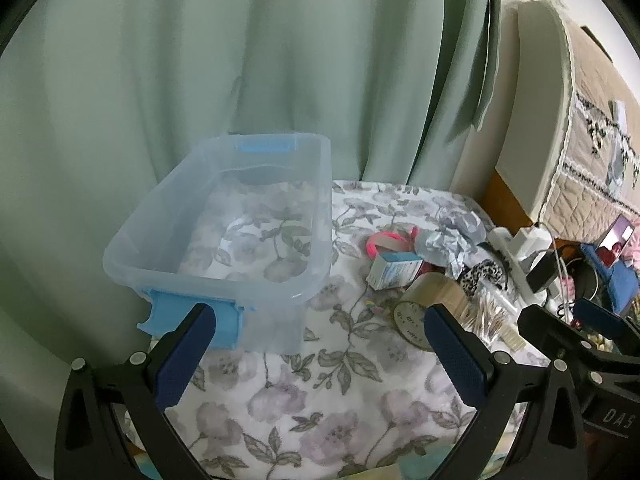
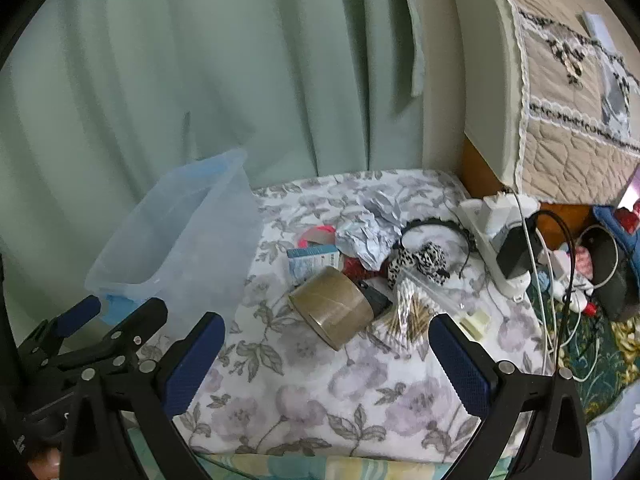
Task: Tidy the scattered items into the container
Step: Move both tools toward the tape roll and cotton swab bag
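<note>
Clear bin (image 1: 224, 216) at bench left: holds nothing. Left tongs (image 1: 320, 322) spread wide, gripping nothing, before its near wall. Right of bin, scattered pile: tape roll (image 2: 334, 308), crumpled paper (image 2: 370, 232), cotton swabs (image 2: 412, 316). Right tongs (image 2: 326, 334) spread wide, holding nothing, tape roll just beyond the tips.

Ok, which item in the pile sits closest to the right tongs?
The brown packing tape roll, lying on its side at the pile's near edge; the cotton swab bag sits just behind it.
</note>
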Demonstrator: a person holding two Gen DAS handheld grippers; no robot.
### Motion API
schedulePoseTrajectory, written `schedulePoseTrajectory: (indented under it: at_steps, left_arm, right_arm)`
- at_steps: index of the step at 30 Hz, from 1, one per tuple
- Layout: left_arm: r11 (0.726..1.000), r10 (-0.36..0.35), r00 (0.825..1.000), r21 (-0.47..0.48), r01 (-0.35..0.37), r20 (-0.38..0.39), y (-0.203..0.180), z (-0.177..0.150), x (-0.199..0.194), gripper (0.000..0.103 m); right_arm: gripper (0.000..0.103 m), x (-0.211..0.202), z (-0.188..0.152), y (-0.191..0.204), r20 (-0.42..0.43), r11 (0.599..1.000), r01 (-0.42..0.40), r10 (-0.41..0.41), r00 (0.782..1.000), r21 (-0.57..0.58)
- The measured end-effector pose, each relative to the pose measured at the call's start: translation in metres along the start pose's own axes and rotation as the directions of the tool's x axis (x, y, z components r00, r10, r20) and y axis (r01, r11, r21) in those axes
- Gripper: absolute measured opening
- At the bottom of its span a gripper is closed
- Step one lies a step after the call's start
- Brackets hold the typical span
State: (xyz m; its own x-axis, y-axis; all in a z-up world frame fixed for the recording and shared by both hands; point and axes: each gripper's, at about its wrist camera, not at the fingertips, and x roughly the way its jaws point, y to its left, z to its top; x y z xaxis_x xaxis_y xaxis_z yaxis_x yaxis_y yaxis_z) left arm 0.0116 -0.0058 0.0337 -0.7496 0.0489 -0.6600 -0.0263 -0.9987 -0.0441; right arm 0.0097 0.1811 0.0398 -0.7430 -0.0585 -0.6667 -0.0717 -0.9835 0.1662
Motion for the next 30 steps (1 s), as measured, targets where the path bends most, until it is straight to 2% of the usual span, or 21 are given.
schedulePoseTrajectory:
  at_steps: [14,30]
  left_arm:
    - [1.0,-0.004,0.999,-0.013,0.005,0.032,0.002,0.006,-0.014,0.103]
    - [1.0,-0.014,0.999,-0.02,0.015,0.041,-0.004,0.006,-0.01,0.103]
  right_arm:
    - [0.103,-0.018,0.007,0.012,0.072,0.997,-0.032,0.036,0.997,-0.068]
    - [0.103,-0.017,0.006,0.003,0.1,0.998,-0.058,0.061,0.993,-0.04]
